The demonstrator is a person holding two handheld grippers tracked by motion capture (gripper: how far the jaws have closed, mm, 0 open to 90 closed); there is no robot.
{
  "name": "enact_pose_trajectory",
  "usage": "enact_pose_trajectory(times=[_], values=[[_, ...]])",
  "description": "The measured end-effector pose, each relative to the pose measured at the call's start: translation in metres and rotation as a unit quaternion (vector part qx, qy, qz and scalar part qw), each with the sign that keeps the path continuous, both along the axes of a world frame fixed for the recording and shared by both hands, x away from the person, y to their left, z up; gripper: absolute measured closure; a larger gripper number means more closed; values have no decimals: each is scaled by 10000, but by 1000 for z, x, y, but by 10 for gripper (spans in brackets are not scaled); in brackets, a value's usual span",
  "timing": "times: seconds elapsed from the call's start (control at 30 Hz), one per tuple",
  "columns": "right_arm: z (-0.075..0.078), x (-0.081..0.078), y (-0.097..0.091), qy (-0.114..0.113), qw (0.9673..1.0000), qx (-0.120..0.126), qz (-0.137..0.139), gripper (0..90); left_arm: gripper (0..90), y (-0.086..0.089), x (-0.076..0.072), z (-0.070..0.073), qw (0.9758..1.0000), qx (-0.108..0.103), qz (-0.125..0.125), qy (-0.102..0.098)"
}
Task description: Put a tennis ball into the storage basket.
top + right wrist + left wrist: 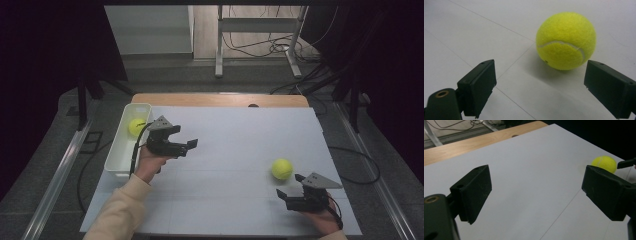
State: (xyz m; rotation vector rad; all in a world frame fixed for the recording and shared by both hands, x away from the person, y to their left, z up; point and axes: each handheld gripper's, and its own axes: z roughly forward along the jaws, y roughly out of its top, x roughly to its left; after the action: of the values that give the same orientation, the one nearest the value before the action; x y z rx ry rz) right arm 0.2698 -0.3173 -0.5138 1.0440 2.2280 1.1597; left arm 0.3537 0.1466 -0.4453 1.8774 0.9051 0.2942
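Nearest the person, at the lower right of the high view, the right hand holds the black two-jaw right gripper (289, 186) low over the white table sheet (235, 145). Its jaws stand wide apart with nothing between them. Just beyond its tips lies a fuzzy yellow-green tennis ball (282, 169), resting on the sheet and apart from the pads. In the right gripper view the same ball (566, 41) sits ahead of the open jaws, nearer the right-hand jaw, its white seam curving across the front.

Farther up and to the left, a cream-sleeved forearm (120, 210) reaches in, and the hand carries the black left gripper (187, 148) above the sheet, pointing to the right across the table. Its jaws are also spread and empty. The left gripper view shows bare sheet between them, with the ball (604, 163) far off past the right-hand jaw.

Just left of that gripper stands a long white plastic bin (118, 159) at the sheet's left edge. A second yellow-green tennis ball (136, 127) lies in its far end.

Beyond the sheet, a strip of the wooden tabletop (220, 99) shows.
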Motion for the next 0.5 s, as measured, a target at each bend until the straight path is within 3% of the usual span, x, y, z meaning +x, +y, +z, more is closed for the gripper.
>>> enact_pose_trajectory(times=[0.5], values=[[0, 0, 0, 5, 10000, -26, 6, 111, 97, -22, 4, -11, 9998, 67, -176, 105]])
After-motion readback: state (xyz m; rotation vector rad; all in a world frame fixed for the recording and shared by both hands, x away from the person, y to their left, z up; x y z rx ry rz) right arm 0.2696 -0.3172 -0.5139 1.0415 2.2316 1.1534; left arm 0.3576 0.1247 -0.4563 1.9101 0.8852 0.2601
